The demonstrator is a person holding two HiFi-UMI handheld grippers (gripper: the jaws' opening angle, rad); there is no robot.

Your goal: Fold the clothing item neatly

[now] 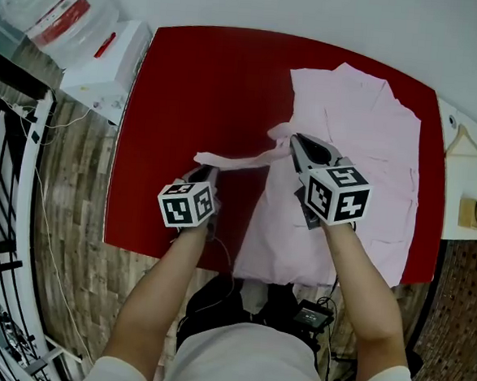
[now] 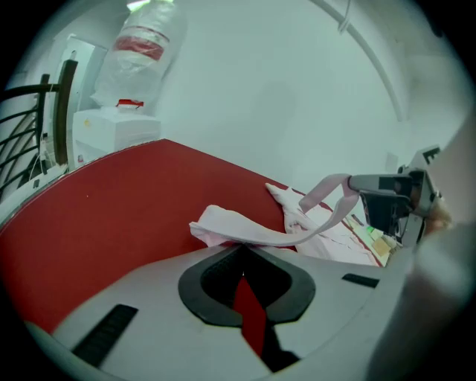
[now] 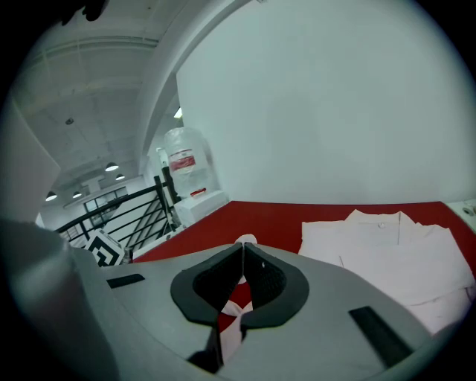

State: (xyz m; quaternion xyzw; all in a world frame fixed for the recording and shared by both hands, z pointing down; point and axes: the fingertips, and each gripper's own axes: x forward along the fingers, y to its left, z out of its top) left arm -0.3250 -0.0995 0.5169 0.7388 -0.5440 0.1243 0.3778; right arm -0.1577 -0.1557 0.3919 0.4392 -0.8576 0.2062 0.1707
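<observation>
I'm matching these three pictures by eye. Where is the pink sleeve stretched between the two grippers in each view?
Head view: the sleeve is at centre, spanning from the left gripper to the right gripper.
Left gripper view: at centre, just above the jaws, running off to the right.
Right gripper view: only a small tip shows above the shut jaws, at centre.
Shared landmark: the red table.

open red table (image 1: 189, 84) left of the pink shirt (image 1: 371, 154), white box (image 1: 109, 67) beyond its left edge

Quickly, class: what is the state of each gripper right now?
Left gripper: closed, holding the end of the pink sleeve.
Right gripper: closed, holding the same sleeve further along.
</observation>
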